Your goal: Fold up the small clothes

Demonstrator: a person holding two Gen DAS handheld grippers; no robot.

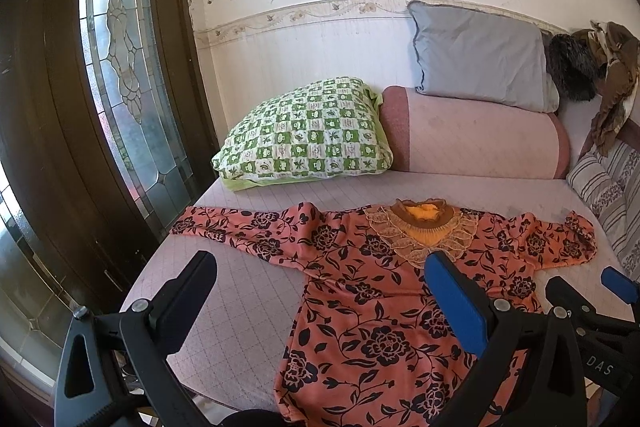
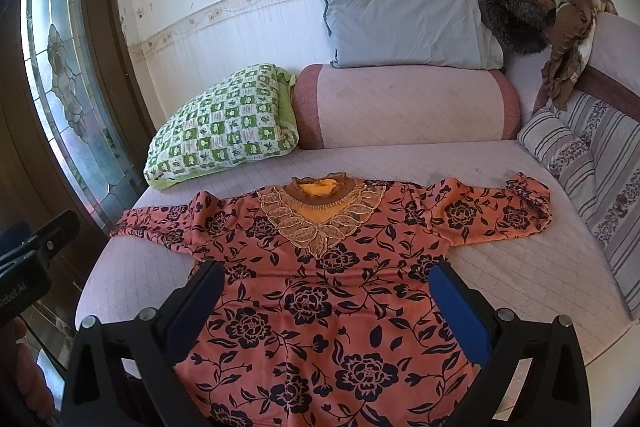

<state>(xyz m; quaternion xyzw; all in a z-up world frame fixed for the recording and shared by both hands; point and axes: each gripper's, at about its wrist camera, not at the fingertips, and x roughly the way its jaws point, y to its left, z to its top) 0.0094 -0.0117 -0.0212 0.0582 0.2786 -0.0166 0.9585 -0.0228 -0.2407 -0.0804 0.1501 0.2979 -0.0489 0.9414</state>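
Both spread: left gripper [image 1: 320, 291] and right gripper [image 2: 328, 291] hover over the blouse [image 2: 320, 291], its sleeves running crosswise ahead.

Left gripper [image 1: 320, 267]: you hold it jaws wide, above the blouse's [image 1: 380, 307] left side.
Right gripper [image 2: 328, 275]: jaws wide, over the blouse's middle.

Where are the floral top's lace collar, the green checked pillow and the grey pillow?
lace collar [image 2: 320, 223]: right wrist view, on the lace panel below the neck opening.
green checked pillow [image 1: 308, 131]: left wrist view, middle of its patterned face.
grey pillow [image 2: 404, 19]: right wrist view, centre of its front.
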